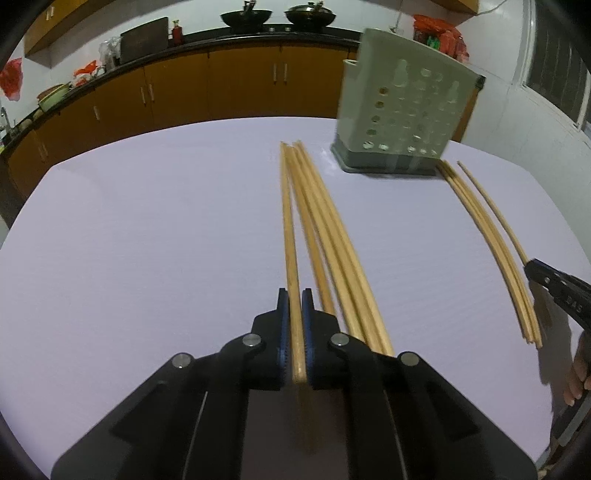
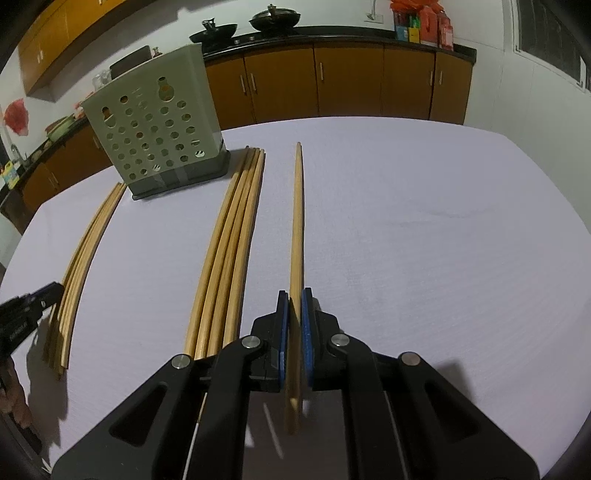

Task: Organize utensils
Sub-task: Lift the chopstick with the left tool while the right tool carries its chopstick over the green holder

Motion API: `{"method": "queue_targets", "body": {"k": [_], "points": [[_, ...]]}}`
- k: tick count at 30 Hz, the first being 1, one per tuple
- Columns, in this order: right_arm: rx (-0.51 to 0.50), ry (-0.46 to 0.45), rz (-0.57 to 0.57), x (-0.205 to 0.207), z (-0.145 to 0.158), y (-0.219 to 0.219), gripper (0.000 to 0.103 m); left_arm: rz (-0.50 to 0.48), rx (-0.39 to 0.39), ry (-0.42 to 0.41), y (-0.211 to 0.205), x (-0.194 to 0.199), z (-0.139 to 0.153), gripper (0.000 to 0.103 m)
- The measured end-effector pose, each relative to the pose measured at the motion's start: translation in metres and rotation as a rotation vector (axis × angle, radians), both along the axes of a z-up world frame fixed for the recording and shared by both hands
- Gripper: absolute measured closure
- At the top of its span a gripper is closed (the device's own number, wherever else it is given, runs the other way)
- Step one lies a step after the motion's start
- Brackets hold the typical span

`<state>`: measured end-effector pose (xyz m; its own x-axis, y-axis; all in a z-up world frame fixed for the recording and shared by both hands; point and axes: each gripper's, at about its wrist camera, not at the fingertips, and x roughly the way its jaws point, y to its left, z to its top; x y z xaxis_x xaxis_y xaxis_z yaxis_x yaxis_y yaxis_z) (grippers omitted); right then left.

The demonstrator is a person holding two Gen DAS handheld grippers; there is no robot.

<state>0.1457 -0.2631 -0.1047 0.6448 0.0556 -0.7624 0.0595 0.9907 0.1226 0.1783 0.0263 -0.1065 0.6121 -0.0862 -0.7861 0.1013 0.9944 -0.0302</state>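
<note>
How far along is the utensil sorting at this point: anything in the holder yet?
Done: nothing seen in the perforated holder; its inside is not fully visible. In hand: the left gripper is shut on one chopstick, the right gripper on another. Left: two loose chopstick bundles lying on the table.

White table (image 1: 147, 240), chopsticks (image 1: 325, 229), perforated holder (image 1: 402, 118)

A home kitchen: woks (image 1: 246, 17) on a dark counter (image 1: 236, 35), orange cabinets (image 2: 347, 79) below.
</note>
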Motion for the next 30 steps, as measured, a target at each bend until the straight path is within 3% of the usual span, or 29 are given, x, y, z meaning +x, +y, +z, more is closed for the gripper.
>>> {"method": "queue_targets", "body": {"k": [6,21,24,30], "points": [[0.013,-0.010,-0.052,0.003,0.000,-0.020,0.095,0.069,0.000,-0.010,0.030,0.004,0.001,0.095],[-0.006,-0.013,-0.032,-0.005,0.001,-0.020,0.095,0.060,0.012,-0.020,0.032,-0.009,0.003,0.095],[0.001,-0.080,-0.039,-0.013,0.019,-0.025,0.095,0.060,0.017,-0.066,0.036,-0.015,0.018,0.095],[-0.033,-0.280,-0.050,-0.027,0.085,-0.035,0.095,0.073,0.019,-0.262,0.051,-0.028,0.086,0.095]]}}
